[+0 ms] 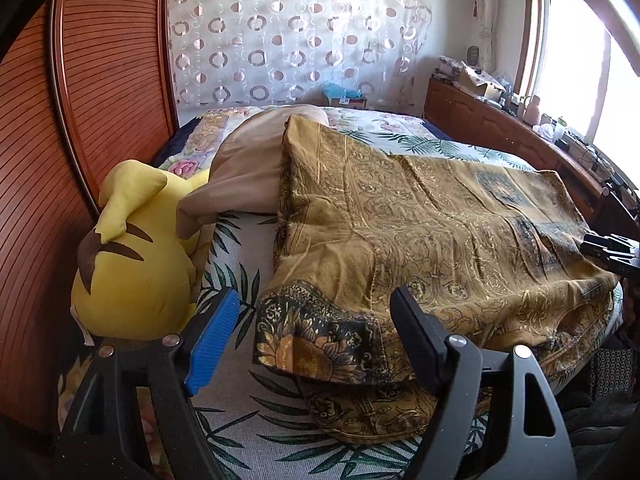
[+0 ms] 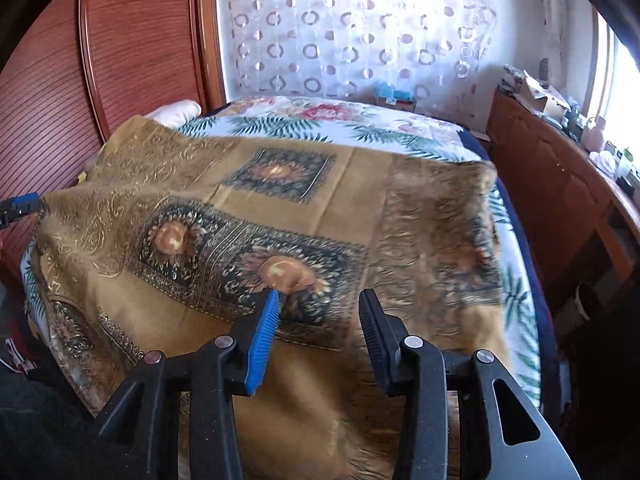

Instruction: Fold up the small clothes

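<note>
Both pairs of jaws stand parted and grasp nothing. On the left gripper, the ochre-gold patterned garment with dark floral borders lies spread on the white leaf-print bedspread, its near left hem corner directly between and beneath the blue pad and the black finger, not pinched. The right gripper hovers over the garment's near right part, above a dark square sunflower panel; cloth shows in the gap, untouched. A yellow plush toy rests at the left beside a tan pillow. Far behind hangs a white curtain with circles.
</note>
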Available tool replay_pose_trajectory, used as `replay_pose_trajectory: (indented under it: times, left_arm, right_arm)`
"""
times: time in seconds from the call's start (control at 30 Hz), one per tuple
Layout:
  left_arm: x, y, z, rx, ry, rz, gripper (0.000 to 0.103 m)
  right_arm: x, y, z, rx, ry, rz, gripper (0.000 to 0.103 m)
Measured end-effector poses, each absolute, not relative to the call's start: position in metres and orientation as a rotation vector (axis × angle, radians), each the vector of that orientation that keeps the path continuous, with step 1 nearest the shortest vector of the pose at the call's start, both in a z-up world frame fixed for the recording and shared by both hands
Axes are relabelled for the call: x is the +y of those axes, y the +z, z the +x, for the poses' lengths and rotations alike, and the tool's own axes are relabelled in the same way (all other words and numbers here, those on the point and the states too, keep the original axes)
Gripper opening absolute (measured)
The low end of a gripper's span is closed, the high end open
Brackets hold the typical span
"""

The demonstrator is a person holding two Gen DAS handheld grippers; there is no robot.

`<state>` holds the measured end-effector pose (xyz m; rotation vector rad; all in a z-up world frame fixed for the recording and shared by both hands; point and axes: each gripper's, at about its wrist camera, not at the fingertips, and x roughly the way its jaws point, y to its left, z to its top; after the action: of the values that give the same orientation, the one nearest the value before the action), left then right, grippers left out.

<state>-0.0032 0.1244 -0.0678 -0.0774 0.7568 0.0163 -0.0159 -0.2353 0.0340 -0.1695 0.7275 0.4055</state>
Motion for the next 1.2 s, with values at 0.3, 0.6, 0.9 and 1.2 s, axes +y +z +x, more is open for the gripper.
replay_pose_trajectory:
  times: [0.3,0.6,0.9,1.2]
  left_arm:
    - [0.134,-0.075,-0.006,0.765,0.040,-0.105,0.078]
    - [0.152,-0.082,-0.009,0.763,0.078,-0.170,0.078]
    - [0.148,-0.103,-0.006,0.811,0.054,-0.191,0.076]
    - [0.137,-0.110,-0.008,0.828,0.019,-0.192,0.060]
  right_arm:
    - [-0.224,0.015,-0.010,0.742,0.372,-0.194,0.046]
    - [-0.224,0.007,-0.024,0.706,0.358,-0.171,0.048]
    - [-0.227,0.008,-0.031,0.705,0.354,-0.172,0.051]
    - [-0.231,0.009,-0.030,0.702,0.350,-0.166,0.055]
